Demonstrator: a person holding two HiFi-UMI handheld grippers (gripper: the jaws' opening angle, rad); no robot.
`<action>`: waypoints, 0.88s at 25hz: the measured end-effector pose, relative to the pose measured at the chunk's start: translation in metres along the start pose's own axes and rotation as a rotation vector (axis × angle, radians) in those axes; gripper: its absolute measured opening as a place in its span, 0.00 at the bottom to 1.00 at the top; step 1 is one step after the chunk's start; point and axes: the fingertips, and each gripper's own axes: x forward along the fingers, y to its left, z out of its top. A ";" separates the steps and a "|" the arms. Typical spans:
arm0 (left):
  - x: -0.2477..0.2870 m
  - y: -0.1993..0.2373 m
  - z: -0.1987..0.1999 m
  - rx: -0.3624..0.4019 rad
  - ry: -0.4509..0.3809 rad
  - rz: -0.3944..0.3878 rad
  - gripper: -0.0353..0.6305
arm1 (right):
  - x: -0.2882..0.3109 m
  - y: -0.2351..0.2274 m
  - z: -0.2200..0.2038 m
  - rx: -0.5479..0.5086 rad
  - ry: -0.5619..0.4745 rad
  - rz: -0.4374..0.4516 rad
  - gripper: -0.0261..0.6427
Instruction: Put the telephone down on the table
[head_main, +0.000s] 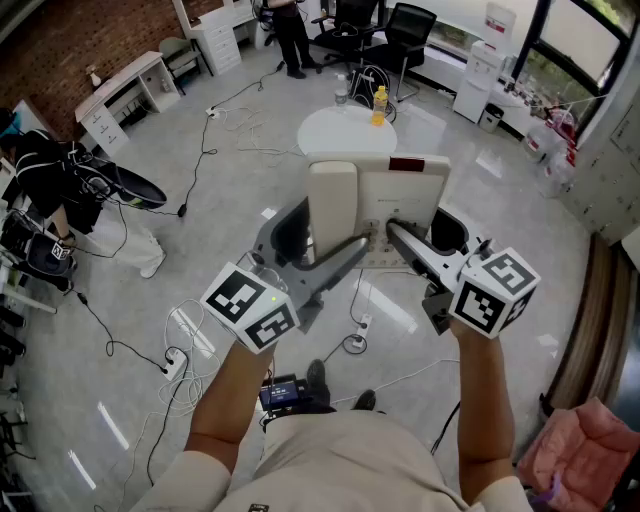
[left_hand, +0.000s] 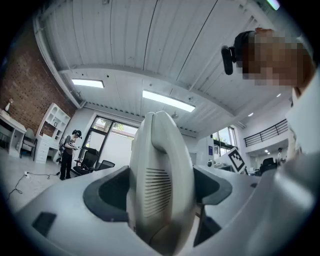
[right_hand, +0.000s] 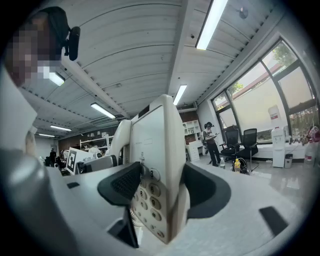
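Observation:
A beige desk telephone hangs in the air in front of me, standing on edge, its handset resting along its left side. My left gripper is shut on that handset side; in the left gripper view the handset fills the gap between the dark pads. On the right side my right gripper is shut on the phone body. The right gripper view shows the keypad between the pads. The phone touches no surface.
A round white table stands beyond the phone, bearing a yellow bottle and a clear one. Cables and a power strip lie on the grey floor below. Office chairs and a standing person are at the back.

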 end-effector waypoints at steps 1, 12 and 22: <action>0.001 0.002 -0.002 0.000 0.001 -0.001 0.62 | 0.001 -0.002 -0.002 0.001 -0.001 -0.001 0.43; 0.019 0.065 -0.015 -0.033 0.018 -0.034 0.62 | 0.057 -0.030 -0.011 0.004 0.014 -0.046 0.43; 0.029 0.129 -0.012 -0.063 0.022 -0.086 0.62 | 0.116 -0.046 -0.006 -0.006 0.031 -0.106 0.44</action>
